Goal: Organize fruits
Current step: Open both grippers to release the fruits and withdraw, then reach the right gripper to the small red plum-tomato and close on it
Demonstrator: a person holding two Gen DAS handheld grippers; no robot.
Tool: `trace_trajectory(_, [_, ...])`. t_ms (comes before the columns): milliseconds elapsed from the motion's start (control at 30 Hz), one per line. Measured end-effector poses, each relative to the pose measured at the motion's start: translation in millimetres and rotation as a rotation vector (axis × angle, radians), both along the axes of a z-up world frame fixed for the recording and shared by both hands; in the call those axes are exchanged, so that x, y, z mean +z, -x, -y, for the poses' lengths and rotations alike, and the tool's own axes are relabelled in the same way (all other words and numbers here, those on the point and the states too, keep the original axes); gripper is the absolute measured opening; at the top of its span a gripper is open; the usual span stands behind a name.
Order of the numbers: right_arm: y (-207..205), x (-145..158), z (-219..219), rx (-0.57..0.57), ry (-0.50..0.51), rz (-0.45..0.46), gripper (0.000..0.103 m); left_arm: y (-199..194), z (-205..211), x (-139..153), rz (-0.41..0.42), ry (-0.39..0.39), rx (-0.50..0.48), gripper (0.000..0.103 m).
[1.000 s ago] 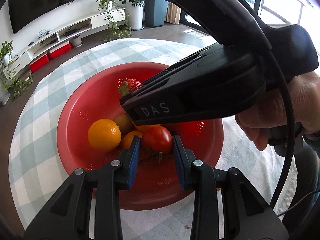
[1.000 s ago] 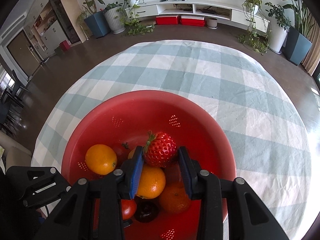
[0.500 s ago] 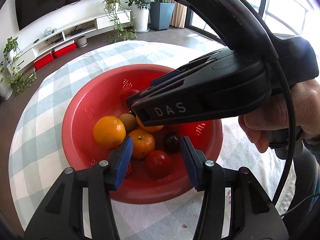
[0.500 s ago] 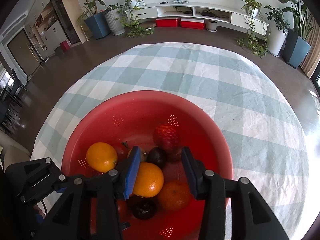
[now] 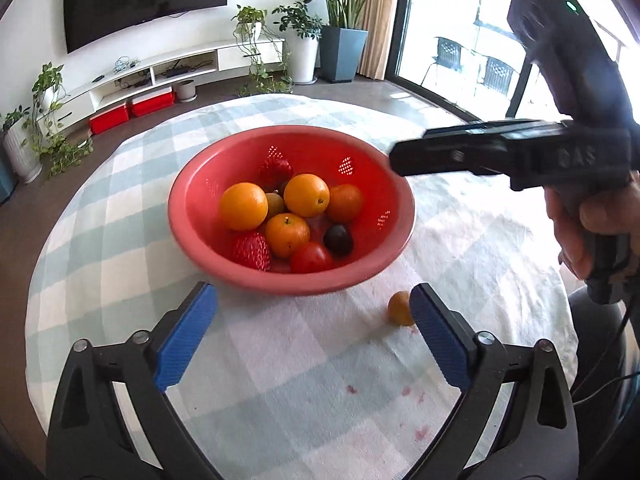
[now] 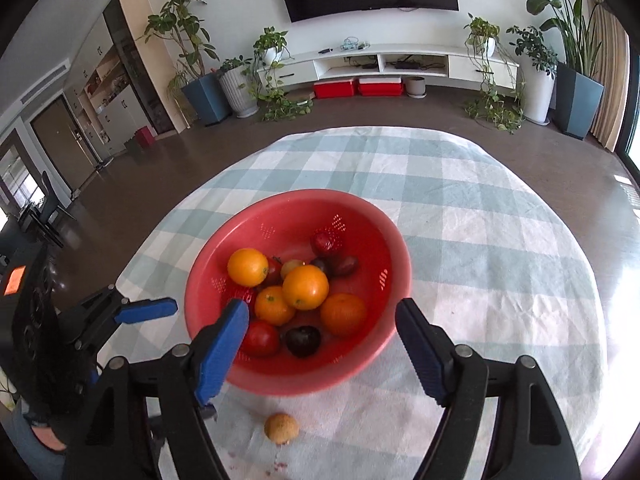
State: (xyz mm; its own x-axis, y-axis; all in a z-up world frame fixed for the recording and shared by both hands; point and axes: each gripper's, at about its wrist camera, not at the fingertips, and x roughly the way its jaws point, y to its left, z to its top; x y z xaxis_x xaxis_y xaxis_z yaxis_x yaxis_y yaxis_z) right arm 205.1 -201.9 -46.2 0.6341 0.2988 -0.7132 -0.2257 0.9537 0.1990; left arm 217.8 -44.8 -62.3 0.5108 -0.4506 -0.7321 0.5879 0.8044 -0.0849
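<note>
A red perforated plastic bowl (image 5: 192, 216) of orange, red and dark fruit sits on a pale blue-and-white checked tablecloth (image 5: 304, 380).

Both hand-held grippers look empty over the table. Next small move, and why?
Probably bring the right hand-held gripper down over the small yellow-orange fruit on the checked cloth just in front of the red colander. It is the only fruit outside the colander. Both sets of jaws have just been opening and hold nothing; the left hand-held gripper is also near it, so either could do it.
</note>
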Motion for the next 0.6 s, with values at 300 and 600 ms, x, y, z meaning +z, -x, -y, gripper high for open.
trace_trajectory(300, [101, -39, -9, -0.053, 0.076, 0.022, 0.074, 62, -35, 1, 0.054, 0.015, 0.111, 0.103])
trace_trajectory(600, [108, -72, -35, -0.04, 0.099, -0.058, 0.054, 104, -45, -2, 0.074, 0.006, 0.176, 0.103])
